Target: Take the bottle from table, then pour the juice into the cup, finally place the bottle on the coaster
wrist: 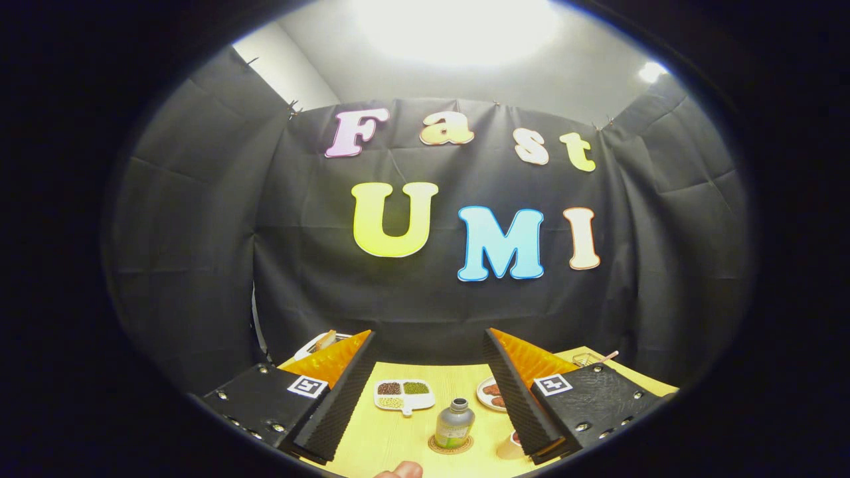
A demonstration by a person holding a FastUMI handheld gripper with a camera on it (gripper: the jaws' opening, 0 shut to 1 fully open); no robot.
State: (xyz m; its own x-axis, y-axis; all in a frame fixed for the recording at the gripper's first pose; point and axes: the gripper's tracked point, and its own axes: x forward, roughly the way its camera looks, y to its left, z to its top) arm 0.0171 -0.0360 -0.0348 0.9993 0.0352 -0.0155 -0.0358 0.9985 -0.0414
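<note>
A small grey-green bottle with a grey cap stands upright on a round brown coaster on the yellow wooden table. My gripper is open, its two black ridged fingers spread wide, with the bottle low between them and clear of both. A cup shows partly behind the right finger, close to the bottle's right. A fingertip of a person's hand shows just in front of the coaster.
Beyond the bottle lies a white divided dish of beans. A plate with brown food sits to its right, half behind the right finger. A white toaster with bread stands at the far left, and a small item with a stick at the far right.
</note>
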